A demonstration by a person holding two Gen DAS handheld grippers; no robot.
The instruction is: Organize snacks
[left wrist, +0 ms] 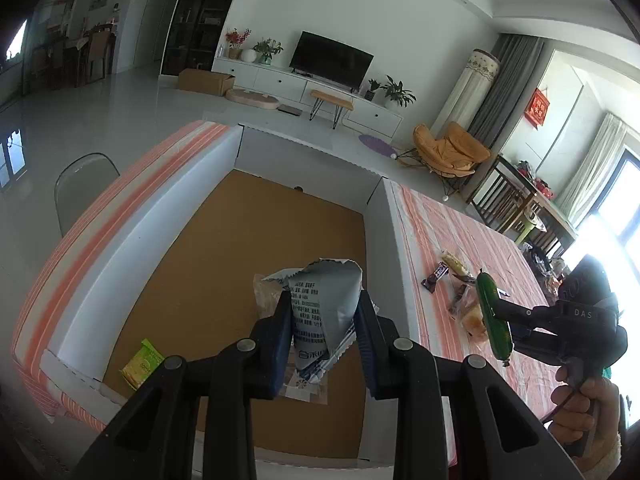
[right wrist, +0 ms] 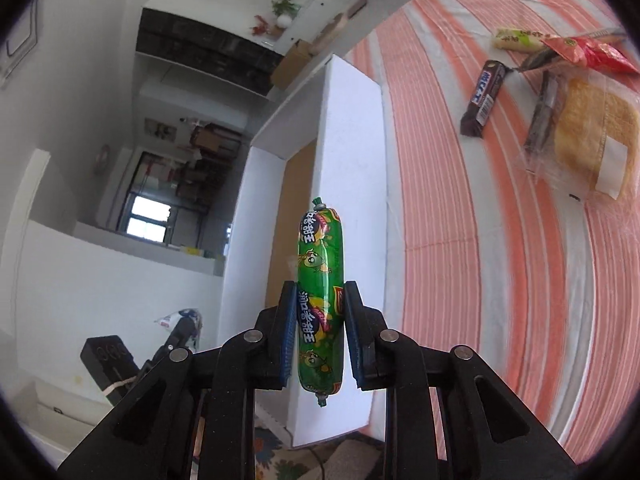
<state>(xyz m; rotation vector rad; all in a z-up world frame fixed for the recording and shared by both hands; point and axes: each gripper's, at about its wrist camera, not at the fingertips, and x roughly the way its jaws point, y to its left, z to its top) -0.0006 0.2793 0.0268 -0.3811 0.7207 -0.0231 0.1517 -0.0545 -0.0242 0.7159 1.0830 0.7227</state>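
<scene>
- Chinese print covers the grey snack packet (left wrist: 326, 312) held in the left gripper (left wrist: 324, 308); the small lines of text cannot be read, and a blue-and-white logo sits near its lower end.
- Both pads of that gripper are pressed on the packet, which stands roughly upright in the lower middle of the left wrist view, its crimped top edge pointing toward the upper part of the frame.
- The packet hangs over the open white box (left wrist: 304, 156), whose brown floor fills the centre of the frame.
- A yellow-green packet (left wrist: 142, 364) lies flat on the box floor at lower left, near a corner; its print is too small to read.
- The right gripper (right wrist: 320, 300) is clamped on a green sausage stick (right wrist: 320, 296) with white Chinese characters and cartoon figures along its wrapper.
- The sausage's long axis runs up and down the right wrist frame, one clipped end toward the top and the other below the pads.
- In the left wrist view the same sausage appears at the right edge, tilted, above the striped counter (left wrist: 460, 224), and the gripper body there reads "DAS".
- Behind the sausage, the box's outer white wall stands in mid-frame.
- At upper right of the right wrist view, on the orange-striped cloth, lie a dark chocolate bar (right wrist: 482, 98) with white-and-blue lettering, a clear-wrapped cake (right wrist: 596, 132), a red packet (right wrist: 592, 54) and a pale bar (right wrist: 516, 40).
</scene>
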